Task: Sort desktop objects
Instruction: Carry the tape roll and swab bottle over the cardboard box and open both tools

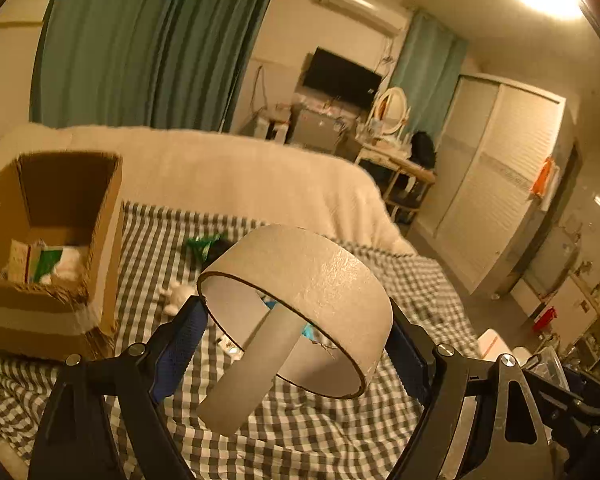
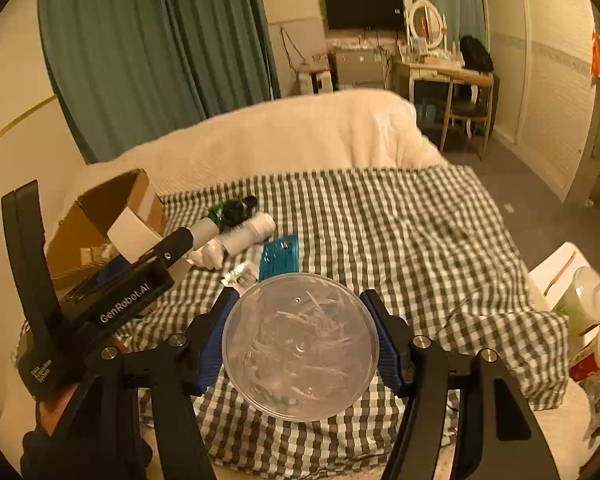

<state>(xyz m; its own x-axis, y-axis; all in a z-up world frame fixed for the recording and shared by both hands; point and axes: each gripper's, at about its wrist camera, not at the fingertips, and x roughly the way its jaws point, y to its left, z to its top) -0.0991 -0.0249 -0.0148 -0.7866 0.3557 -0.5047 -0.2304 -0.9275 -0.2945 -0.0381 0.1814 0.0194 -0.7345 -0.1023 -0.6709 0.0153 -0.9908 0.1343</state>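
Left wrist view: the left gripper (image 1: 296,320) is clamped on a cardboard tape ring (image 1: 300,304), a loose strip hanging from it, held above a checked cloth (image 1: 300,432). An open cardboard box (image 1: 52,240) stands to the left. Right wrist view: the right gripper (image 2: 300,340) grips a clear plastic lid (image 2: 300,352) by its edges, near a blue case (image 2: 279,257) lying on the cloth.

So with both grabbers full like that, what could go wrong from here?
The grey cardboard ring with a loose strip is pinched only at its sides by the left gripper; it might buckle or slip. The clear round plastic lid in the right gripper looks slick and could pop out. The open brown cardboard box sits on soft checked bedding, so a drop might tip it.
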